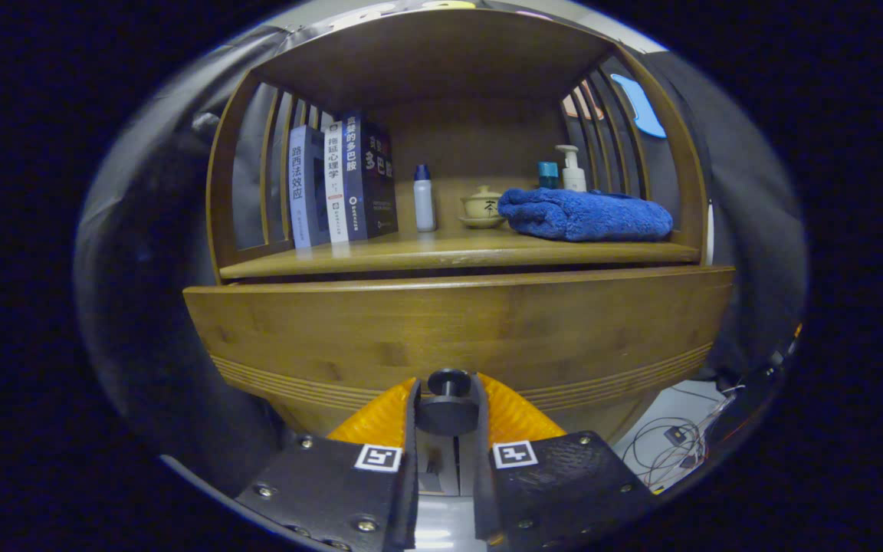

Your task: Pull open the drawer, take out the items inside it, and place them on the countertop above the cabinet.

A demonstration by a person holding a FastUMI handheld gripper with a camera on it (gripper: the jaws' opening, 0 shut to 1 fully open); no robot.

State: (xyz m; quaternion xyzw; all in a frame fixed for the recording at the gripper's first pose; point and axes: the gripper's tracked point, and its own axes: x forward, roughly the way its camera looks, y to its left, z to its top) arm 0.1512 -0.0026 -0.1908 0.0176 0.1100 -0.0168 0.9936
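Note:
A wooden cabinet drawer front [457,330] fills the space just ahead of my fingers. Its dark round knob [448,399] sits between the two fingers, and my gripper [448,406] is shut on it, one finger pressing each side. The drawer front stands slightly forward of the countertop [449,257] above it; the drawer's inside is hidden. On the countertop lie a folded blue towel [585,215], a small teacup on a saucer [481,207] and a white bottle with a blue cap [424,199].
Several upright books [342,184] stand at the countertop's left end. A pump bottle [572,170] and a teal jar [548,175] stand behind the towel. Slatted wooden sides and a top shelf enclose the countertop. Cables [671,445] lie on the floor at the lower right.

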